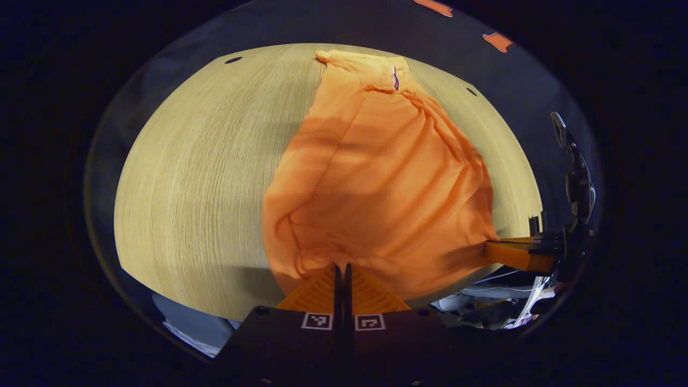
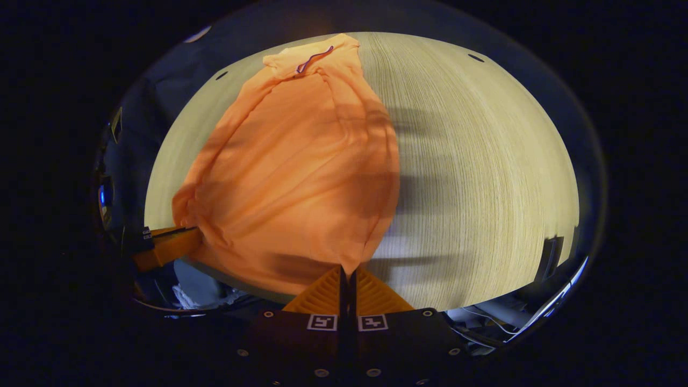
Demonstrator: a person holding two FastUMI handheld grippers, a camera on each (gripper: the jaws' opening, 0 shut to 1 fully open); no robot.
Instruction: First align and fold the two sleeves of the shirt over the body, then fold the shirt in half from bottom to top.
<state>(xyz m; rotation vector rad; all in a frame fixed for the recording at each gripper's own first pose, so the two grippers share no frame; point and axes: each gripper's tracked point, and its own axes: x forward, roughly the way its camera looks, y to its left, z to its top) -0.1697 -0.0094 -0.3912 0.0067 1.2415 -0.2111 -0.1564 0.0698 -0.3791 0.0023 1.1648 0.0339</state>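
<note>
An orange shirt (image 1: 376, 172) lies lengthwise on the pale wooden table (image 1: 199, 177), its collar at the far end and its sleeves folded in over the body. The near hem is lifted off the table. My left gripper (image 1: 342, 267) is shut on the hem's left corner. My right gripper (image 2: 346, 271) is shut on the hem's right corner, and the shirt (image 2: 301, 172) stretches away from it toward the collar. The right gripper (image 1: 497, 248) is also seen at the right of the left gripper view, and the left gripper (image 2: 193, 236) at the left of the right gripper view.
Bare table (image 2: 484, 172) stretches wide on both sides of the shirt. Small dark holes (image 1: 233, 59) mark the table's far corners. The near table edge runs just under both grippers, with cables and pale items (image 1: 484, 301) below it.
</note>
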